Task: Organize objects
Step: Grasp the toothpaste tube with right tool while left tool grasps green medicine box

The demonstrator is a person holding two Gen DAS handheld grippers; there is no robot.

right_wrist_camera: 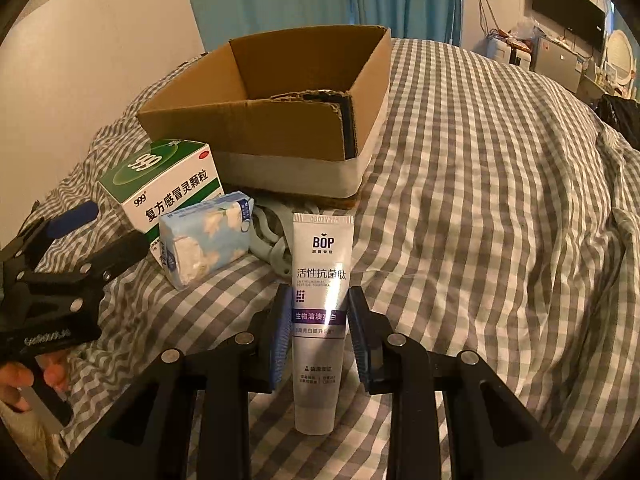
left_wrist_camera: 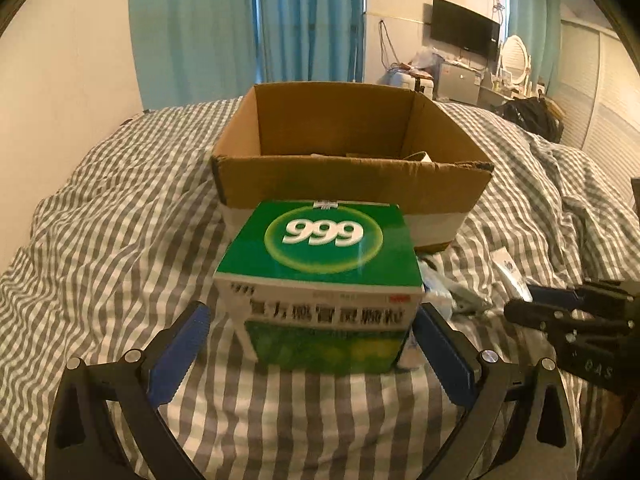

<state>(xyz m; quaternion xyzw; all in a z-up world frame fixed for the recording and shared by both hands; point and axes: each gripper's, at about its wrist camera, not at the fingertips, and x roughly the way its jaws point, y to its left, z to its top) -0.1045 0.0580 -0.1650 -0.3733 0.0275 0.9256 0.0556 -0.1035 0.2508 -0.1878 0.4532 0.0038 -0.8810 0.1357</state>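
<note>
Bedding in a grey-and-white check (right_wrist_camera: pixel 480 200) covered the whole work area, with an open cardboard box (left_wrist_camera: pixel 348 184) standing on it toward the far side. The right gripper (right_wrist_camera: pixel 319 312) had narrowed its blue pads onto the sides of a white toothpaste tube (right_wrist_camera: pixel 322 280), which lay lengthwise between them, its crimped end pointing toward the box. Left of the tube sat a blue floral tissue pack (right_wrist_camera: pixel 206 240), leaning against a green medicine box (right_wrist_camera: pixel 168 180) marked 999, just near of the cardboard box. The left gripper (left_wrist_camera: pixel 310 324) stood wide apart around that medicine box; whether the pads touched its sides could not be told. A hand (right_wrist_camera: pixel 24 380) showed at the left edge of the right wrist view.
</note>
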